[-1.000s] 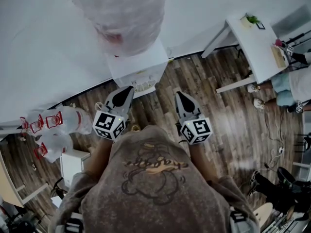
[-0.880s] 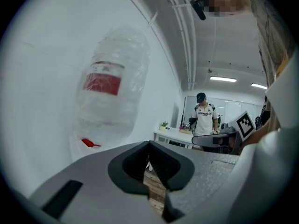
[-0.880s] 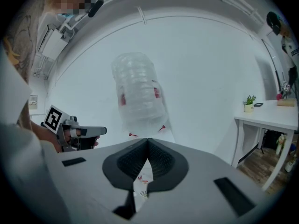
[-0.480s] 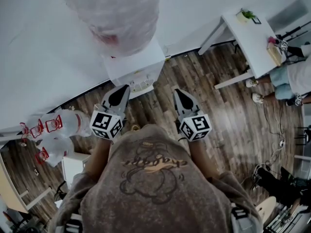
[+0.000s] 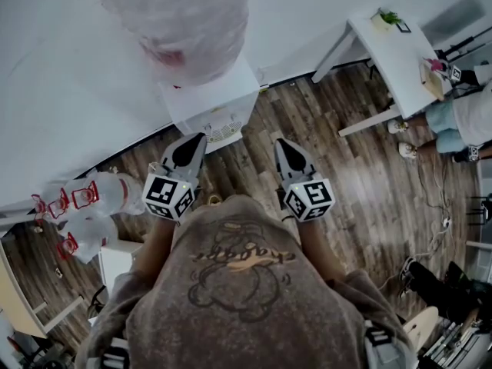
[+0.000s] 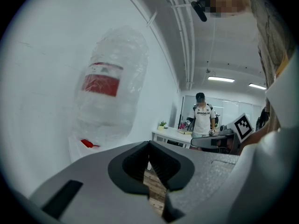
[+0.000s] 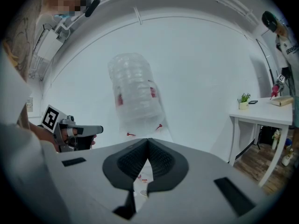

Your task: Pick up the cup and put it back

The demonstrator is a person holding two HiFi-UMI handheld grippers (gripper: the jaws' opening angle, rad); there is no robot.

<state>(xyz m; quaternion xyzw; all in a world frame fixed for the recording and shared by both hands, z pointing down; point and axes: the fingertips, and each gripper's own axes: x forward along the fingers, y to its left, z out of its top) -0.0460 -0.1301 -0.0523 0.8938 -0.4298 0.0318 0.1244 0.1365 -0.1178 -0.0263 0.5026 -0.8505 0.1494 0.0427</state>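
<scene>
Standing at the water dispenser (image 5: 211, 102), big upturned bottle (image 5: 184, 21) on top, against the white wall. Spare bottles (image 5: 92, 198) lie on the wooden floor (image 5: 361, 175) to my left.

Cup: not to be found in any view. If it is near the red taps (image 7: 159, 125), my own tongs cover it.

I hold both tongs side by side, close to my chest, noses toward the dispenser and almost level. I judge this a resting carry, and it fits equally a cup yet to be fetched or one already set back.

Left gripper (image 5: 201, 139): jaws pressed together, nothing between them, only floor showing below.

Right gripper (image 5: 281, 144): jaws likewise together, holding nothing, touching nothing
</scene>
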